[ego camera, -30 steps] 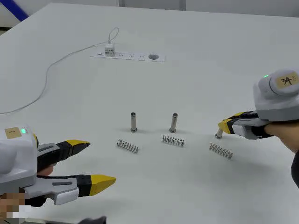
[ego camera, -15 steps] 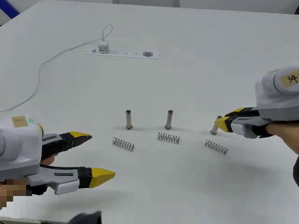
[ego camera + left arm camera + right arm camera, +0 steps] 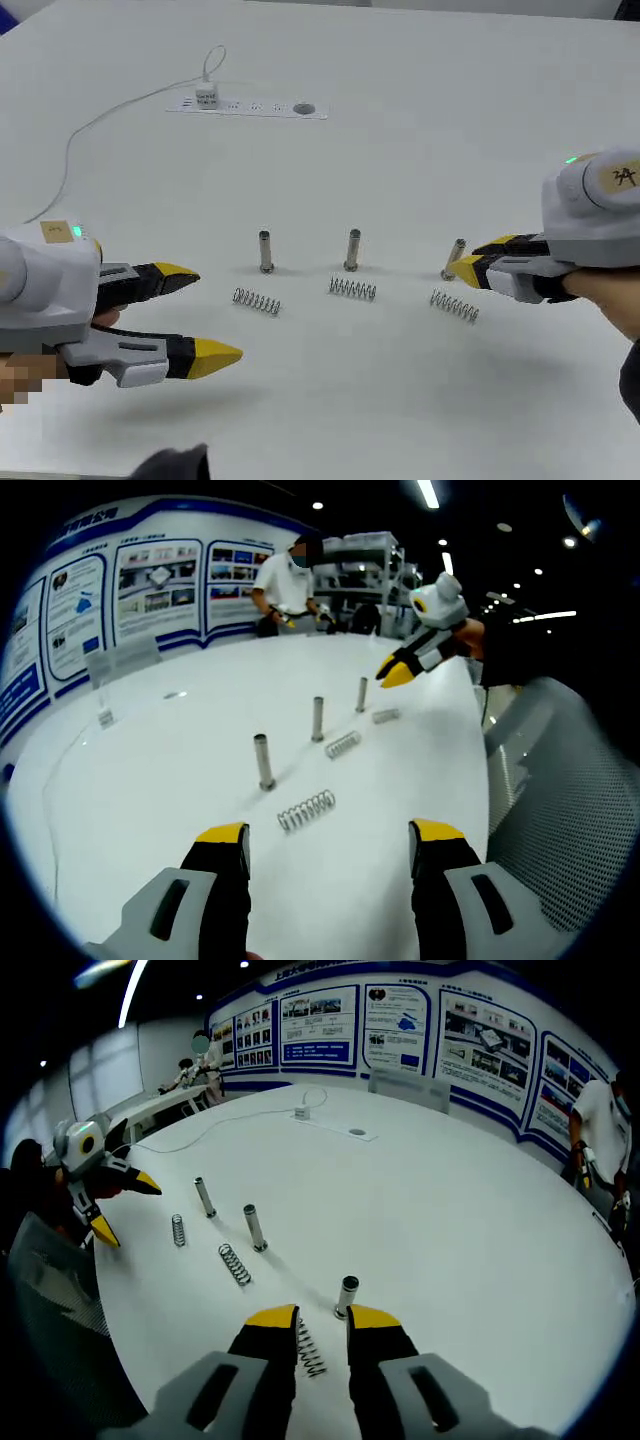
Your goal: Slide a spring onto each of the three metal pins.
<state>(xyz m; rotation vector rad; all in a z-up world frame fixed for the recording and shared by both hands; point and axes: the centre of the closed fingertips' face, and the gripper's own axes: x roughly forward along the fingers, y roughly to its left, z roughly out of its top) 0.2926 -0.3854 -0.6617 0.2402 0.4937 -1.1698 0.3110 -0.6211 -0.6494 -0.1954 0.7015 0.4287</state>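
Note:
Three short metal pins stand in a row on the white table: left pin (image 3: pixel 265 250), middle pin (image 3: pixel 352 249), right pin (image 3: pixel 455 258). In front of each lies a spring: left spring (image 3: pixel 256 300), middle spring (image 3: pixel 352 289), right spring (image 3: pixel 454 305). My left gripper (image 3: pixel 205 312) hovers open at the lower left, and its own view has the left spring (image 3: pixel 306 810) and left pin (image 3: pixel 263 762) just ahead. My right gripper (image 3: pixel 470 258) is narrowly open with nothing in it. Its tips sit right beside the right pin (image 3: pixel 346 1297), with the right spring (image 3: pixel 308 1348) under them.
A white power strip (image 3: pixel 250 106) with a plug and a trailing cable (image 3: pixel 95 125) lies at the far side of the table. A mesh chair back (image 3: pixel 560 800) stands off the table's near edge. People stand far behind the table (image 3: pixel 290 580).
The head camera has shifted. My right gripper has dropped slightly beside the right pin, so the whole pin shows now. The left gripper has eased a little toward the left spring.

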